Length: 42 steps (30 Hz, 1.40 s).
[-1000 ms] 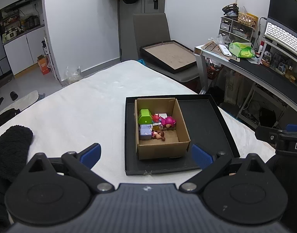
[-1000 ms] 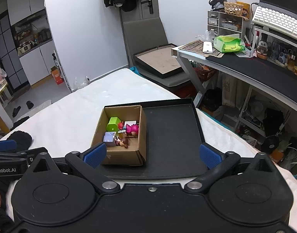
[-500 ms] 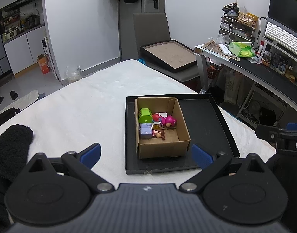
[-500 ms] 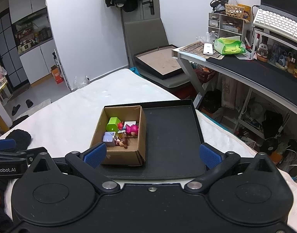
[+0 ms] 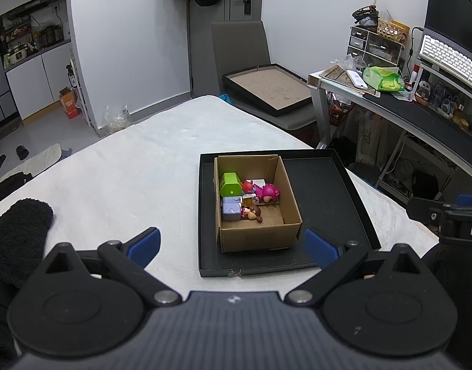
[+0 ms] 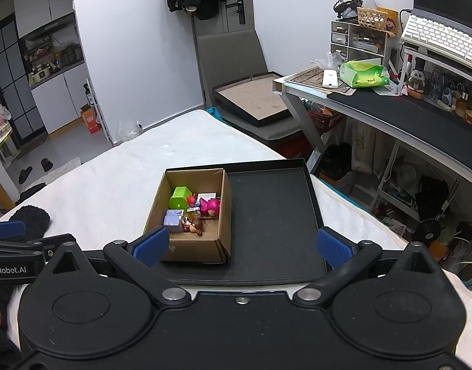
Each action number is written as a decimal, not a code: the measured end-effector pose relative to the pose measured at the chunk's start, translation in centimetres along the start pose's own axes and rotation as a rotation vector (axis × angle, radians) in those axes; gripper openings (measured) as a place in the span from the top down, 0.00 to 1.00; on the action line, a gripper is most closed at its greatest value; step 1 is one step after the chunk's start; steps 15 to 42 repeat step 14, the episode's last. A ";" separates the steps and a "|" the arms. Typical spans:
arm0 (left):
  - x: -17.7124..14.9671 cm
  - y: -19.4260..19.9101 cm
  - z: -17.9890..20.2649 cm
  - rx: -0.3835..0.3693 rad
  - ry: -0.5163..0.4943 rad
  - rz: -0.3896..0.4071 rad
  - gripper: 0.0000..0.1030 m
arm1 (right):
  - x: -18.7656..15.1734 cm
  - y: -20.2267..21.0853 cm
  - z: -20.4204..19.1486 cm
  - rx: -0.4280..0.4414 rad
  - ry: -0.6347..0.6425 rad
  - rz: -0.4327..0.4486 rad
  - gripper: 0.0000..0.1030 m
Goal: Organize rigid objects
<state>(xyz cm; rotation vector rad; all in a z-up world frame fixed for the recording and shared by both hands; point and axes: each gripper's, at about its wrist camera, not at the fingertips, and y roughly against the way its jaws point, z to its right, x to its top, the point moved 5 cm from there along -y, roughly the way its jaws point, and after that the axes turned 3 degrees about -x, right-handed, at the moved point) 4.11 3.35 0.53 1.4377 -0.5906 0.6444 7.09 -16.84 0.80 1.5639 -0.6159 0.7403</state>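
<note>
An open cardboard box [image 5: 260, 234] [image 6: 186, 248] stands in the left part of a shallow black tray [image 5: 328, 197] [image 6: 276, 209] on the white-covered table. Inside lie several small toys: a green block [image 5: 230, 182] [image 6: 179, 197], a pink figure [image 5: 268, 191] [image 6: 211, 206], a lilac block [image 5: 231, 209] [image 6: 173, 220] and a brown-haired figure [image 5: 253, 213] [image 6: 195, 225]. My left gripper [image 5: 232, 245] is open and empty, held back from the tray's near edge. My right gripper [image 6: 242, 243] is open and empty, just short of the tray.
A black fuzzy cloth [image 5: 17, 234] lies at the table's left near edge. A grey chair holding a framed board [image 5: 266, 89] stands behind the table. A cluttered desk [image 5: 420, 114] with a keyboard is at the right. The table [image 5: 128, 169] drops off at right.
Both grippers have crept slightly forward or upward; the box and tray sit a touch lower in view. Nothing was grasped or released.
</note>
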 end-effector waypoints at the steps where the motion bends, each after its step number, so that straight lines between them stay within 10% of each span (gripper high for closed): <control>1: 0.0 0.0 0.0 -0.001 -0.001 0.000 0.04 | 0.0 0.0 0.0 -0.001 0.001 0.000 0.00; 42: -0.1 0.1 0.4 -0.019 -0.003 -0.003 0.04 | -0.3 -0.3 0.0 0.002 0.000 -0.007 0.00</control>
